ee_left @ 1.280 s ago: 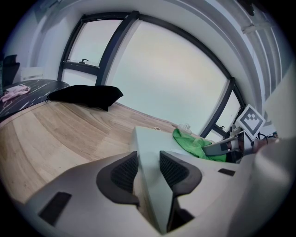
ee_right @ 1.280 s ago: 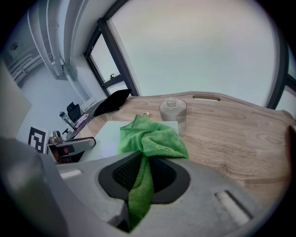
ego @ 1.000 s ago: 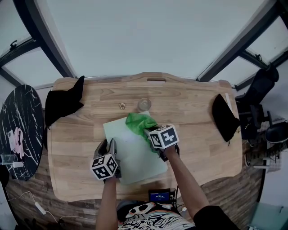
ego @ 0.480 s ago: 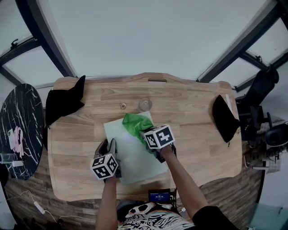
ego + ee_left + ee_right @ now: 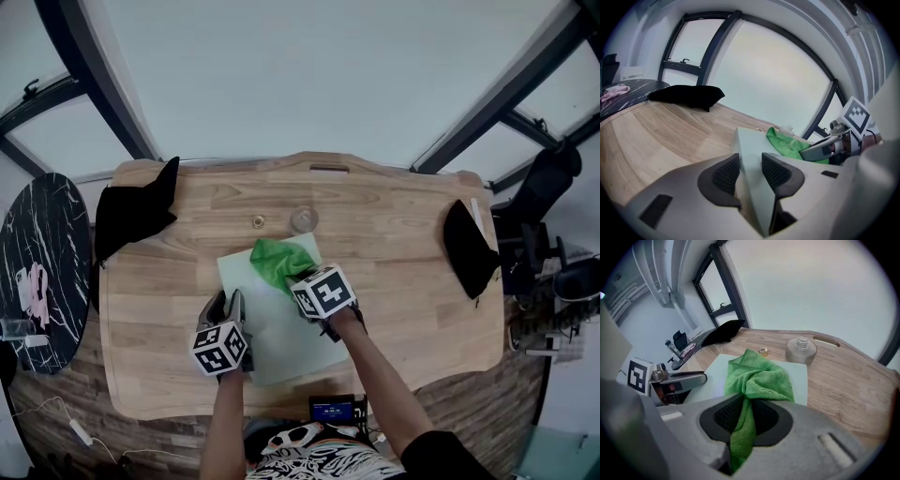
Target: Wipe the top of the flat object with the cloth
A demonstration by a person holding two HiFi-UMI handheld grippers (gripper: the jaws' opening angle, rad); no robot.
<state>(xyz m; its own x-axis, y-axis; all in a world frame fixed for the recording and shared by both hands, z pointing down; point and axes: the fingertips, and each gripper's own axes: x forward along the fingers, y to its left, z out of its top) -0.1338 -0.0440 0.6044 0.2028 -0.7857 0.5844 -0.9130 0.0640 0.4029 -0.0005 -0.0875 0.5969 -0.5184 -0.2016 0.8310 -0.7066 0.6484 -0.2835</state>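
Status: the wipe is under way, not finished, I'd say.

- Left of the board, well apart: black cloth at the table corner, not in use.
- Left gripper: jaws clamped on the board's near-left edge, pinning it.
- Board: pale green, flat on the table at mid-front.
- Green cloth: bunched on the board's far end, reaching the far edge. The near half is bare. I can't tell clean from dirty, so I judge most of the top is left to do.
- Right gripper: jaws closed on a fold of the green cloth, over the board's far-right part.
- Containers: one small clear jar, just past the board's far edge, open threaded neck, looks empty. Gold cap lies left of it on the table.
- Right of the board, well apart: second black cloth.
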